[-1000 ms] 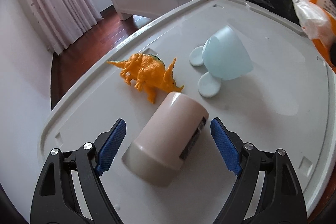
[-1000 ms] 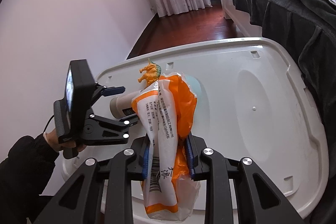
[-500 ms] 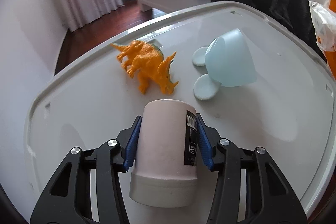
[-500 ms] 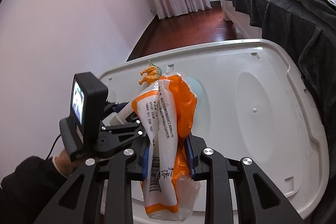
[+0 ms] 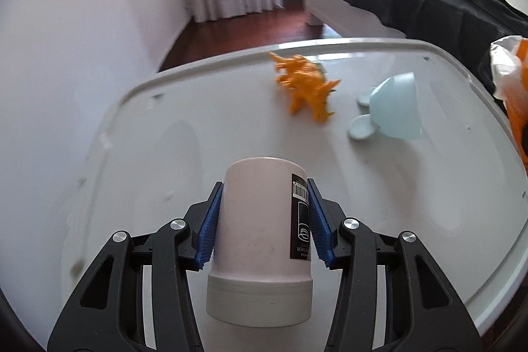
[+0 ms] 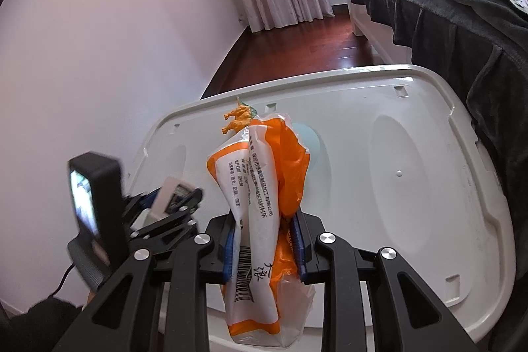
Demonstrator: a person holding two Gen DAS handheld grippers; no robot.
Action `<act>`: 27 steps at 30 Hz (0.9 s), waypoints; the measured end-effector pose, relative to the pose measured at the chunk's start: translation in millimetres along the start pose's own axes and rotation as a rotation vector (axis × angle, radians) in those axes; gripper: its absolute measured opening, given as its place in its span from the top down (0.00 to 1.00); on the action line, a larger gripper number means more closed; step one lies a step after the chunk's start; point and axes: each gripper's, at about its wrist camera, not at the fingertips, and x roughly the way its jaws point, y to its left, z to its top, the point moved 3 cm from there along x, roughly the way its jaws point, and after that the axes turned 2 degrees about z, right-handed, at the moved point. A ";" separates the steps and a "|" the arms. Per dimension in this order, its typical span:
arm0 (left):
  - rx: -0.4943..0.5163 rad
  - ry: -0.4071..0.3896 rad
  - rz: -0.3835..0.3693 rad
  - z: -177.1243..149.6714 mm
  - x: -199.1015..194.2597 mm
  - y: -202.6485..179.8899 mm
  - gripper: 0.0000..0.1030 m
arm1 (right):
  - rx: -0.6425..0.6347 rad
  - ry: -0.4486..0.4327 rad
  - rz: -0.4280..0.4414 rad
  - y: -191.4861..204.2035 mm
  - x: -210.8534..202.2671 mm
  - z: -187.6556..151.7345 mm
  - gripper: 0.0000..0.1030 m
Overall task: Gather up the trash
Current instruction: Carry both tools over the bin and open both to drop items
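My left gripper [image 5: 262, 221] is shut on a pale pink cylindrical container [image 5: 260, 240] with a black barcode label, its blue pads pressing both sides, held over the white table [image 5: 165, 134]. In the right wrist view that container [image 6: 170, 192] shows at the left, in the left gripper [image 6: 165, 203]. My right gripper [image 6: 264, 240] is shut on an orange-and-white plastic bag [image 6: 260, 187] that stands up between its pads. The bag's edge [image 5: 510, 78] shows at the right of the left wrist view.
An orange toy dinosaur [image 5: 307, 88] stands at the table's far side, beside a tipped pale-blue cup [image 5: 396, 111] and two small round lids [image 5: 361, 127]. A bed with a dark blanket [image 6: 445, 12] runs along the right. A wall [image 6: 99, 55] is at the left.
The left gripper closed on the lying container, then lifted and rolled it end-on and swung it left and back from the dinosaur. The right gripper and bag stayed still.
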 end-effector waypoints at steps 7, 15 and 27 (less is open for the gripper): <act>-0.117 -0.011 0.040 -38.5 -54.9 24.3 0.54 | -0.039 -0.013 0.008 7.8 -8.4 -5.0 0.74; -0.171 -0.014 0.044 -92.9 -124.9 21.9 0.54 | -0.100 -0.028 0.004 24.7 -25.0 -38.8 0.74; -0.150 0.040 -0.041 -175.5 -178.3 -6.6 0.54 | -0.134 0.037 -0.053 38.6 -55.8 -163.8 0.73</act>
